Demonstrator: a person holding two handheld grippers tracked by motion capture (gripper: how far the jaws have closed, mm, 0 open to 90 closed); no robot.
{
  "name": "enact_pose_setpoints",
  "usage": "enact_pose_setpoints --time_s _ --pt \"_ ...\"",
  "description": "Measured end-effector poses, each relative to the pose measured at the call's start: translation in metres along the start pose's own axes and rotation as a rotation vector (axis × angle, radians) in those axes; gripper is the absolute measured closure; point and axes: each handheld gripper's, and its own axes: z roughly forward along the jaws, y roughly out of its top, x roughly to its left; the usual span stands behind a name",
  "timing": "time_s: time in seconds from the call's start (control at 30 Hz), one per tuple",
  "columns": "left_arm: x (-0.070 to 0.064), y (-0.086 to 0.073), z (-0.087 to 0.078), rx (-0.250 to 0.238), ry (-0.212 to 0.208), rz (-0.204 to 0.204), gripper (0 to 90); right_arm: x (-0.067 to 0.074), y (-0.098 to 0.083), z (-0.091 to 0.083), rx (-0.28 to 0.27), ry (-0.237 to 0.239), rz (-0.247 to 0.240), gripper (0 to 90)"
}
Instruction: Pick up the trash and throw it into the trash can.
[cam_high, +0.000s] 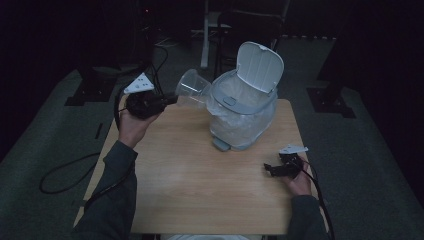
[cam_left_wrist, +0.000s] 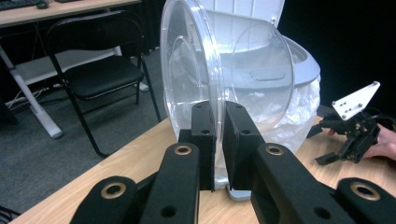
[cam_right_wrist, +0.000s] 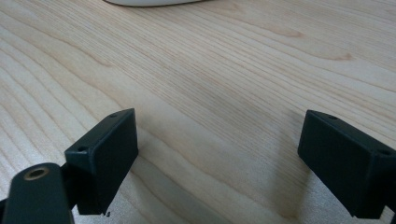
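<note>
The left tongs (cam_left_wrist: 215, 140) are pinching the rim of a clear plastic cup (cam_high: 192, 88), holding it on its side in the air just beside the open bin (cam_high: 243, 107), probably for dropping it in; the lid (cam_high: 259, 66) is standing up. The right tongs (cam_right_wrist: 224, 163) are resting wide and empty low over the worktop (cam_high: 200, 180), well apart from the bin, likely waiting.

clear cup (cam_high: 192, 88) | grey bin (cam_high: 243, 107), white lid (cam_high: 259, 66) | light wood-grain table (cam_high: 200, 185) | black tools
</note>
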Motion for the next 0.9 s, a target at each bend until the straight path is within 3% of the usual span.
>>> enact_pose_setpoints --time_s 0.9 --pt "-0.001 0.042 0.018 -0.025 -0.014 0.027 84.5 0.000 0.000 0.000 0.000 0.002 -0.002 11.3"
